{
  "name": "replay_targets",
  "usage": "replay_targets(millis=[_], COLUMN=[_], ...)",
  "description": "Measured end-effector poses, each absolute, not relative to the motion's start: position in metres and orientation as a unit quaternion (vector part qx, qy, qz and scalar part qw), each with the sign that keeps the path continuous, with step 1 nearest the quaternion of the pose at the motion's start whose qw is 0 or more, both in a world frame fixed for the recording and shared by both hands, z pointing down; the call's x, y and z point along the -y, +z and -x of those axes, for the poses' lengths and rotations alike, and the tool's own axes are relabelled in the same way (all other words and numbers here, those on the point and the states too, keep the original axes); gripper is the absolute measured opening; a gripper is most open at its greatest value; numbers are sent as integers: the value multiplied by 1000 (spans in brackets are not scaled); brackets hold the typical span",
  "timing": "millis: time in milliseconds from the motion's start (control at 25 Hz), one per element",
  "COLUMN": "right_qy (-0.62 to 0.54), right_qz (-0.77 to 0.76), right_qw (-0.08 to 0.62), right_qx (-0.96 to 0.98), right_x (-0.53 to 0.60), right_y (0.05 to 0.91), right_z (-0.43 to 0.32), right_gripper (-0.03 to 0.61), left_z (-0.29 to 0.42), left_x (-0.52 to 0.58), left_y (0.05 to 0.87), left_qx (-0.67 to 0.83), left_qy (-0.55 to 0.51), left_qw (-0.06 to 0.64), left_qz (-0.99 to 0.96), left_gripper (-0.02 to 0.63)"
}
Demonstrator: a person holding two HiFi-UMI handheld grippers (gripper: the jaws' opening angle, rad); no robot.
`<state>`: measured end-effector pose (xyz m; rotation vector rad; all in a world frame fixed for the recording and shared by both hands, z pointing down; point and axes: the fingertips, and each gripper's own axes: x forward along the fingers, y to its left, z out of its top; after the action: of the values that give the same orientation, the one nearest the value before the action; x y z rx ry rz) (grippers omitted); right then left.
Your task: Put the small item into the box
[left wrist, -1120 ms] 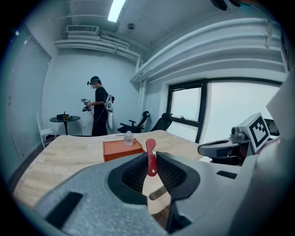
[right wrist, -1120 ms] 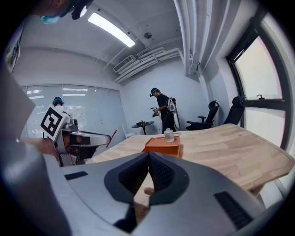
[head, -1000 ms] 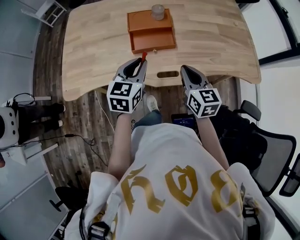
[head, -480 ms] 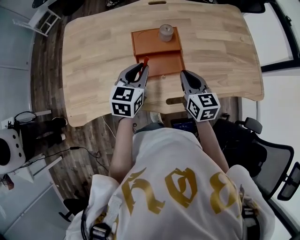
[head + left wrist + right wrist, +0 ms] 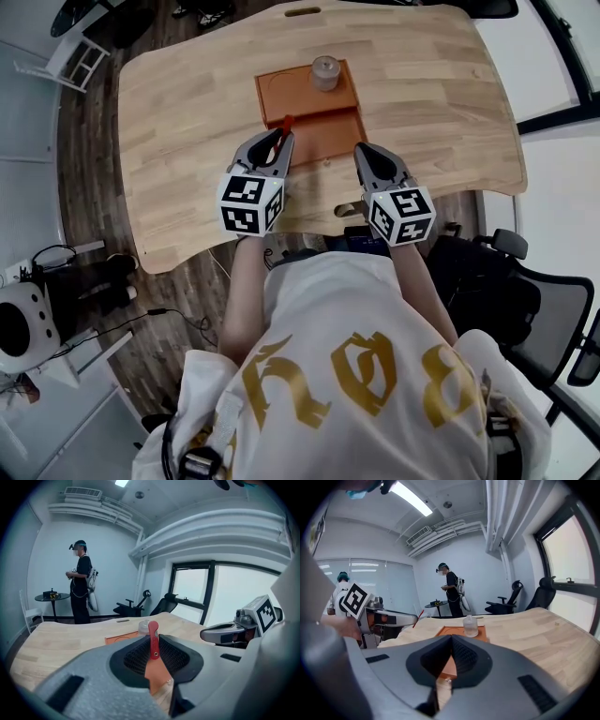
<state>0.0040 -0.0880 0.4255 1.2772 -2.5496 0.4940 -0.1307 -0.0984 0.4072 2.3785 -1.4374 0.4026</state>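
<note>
An orange box lies mid-table with its drawer pulled out toward me; a small clear jar stands on its top. My left gripper is shut on a thin red item, which stands upright between the pads in the left gripper view as the red item. Its tips hover at the drawer's near left corner. My right gripper is shut with nothing in it, just right of the drawer's front. The box and jar lie ahead of the right gripper.
The wooden table has a slot near its front edge. A black office chair stands at my right. A person stands by a small round table at the room's far side, with more chairs beyond.
Both grippers have come forward from the table's near edge to the front of the open drawer. The red item stays held in the left one.
</note>
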Motion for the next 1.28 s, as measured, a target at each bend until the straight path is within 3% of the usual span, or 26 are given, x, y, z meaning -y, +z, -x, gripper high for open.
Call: replay_targets(millis=[1280], right_qy=[184], right_qz=[-441], right_qw=[130], right_qx=[869], right_x=[150], right_y=[443], right_z=[-27], right_gripper=[12], left_z=[108], left_x=[157], left_y=[430], left_qx=[499], left_qy=[149], left_qw=[190], left_qz=[-832], left_gripper=[60])
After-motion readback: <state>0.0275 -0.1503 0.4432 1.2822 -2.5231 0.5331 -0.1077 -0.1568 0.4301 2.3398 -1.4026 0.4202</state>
